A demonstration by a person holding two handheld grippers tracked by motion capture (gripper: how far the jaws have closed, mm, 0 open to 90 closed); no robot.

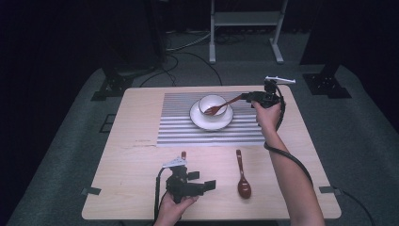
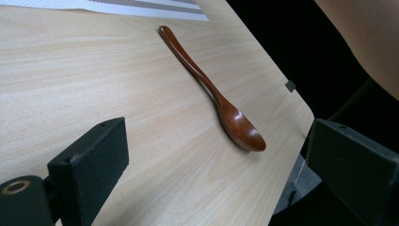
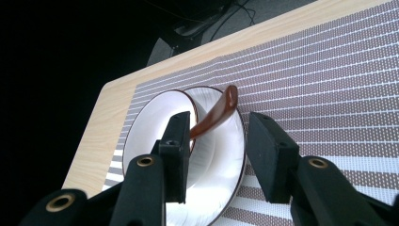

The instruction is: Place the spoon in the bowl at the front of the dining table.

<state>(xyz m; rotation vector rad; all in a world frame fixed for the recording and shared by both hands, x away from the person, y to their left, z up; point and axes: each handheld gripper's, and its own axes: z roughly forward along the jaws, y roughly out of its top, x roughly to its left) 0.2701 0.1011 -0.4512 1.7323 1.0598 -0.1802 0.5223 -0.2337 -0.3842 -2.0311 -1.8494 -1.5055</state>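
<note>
A white bowl stands on a white plate at the middle of a striped placemat. A brown wooden spoon leans in the bowl, its handle reaching right. My right gripper is open at that handle's end. In the right gripper view the handle rises between the parted jaws of the right gripper, close to the left one, above the bowl. A second wooden spoon lies flat near the table's front edge. My left gripper stands open just left of it, with that spoon ahead between the wide jaws of the left gripper.
The light wooden table ends close behind the second spoon's bowl, its rounded corner near. A metal stand and cables lie on the grey floor beyond the table. Bare wood lies at the table's left.
</note>
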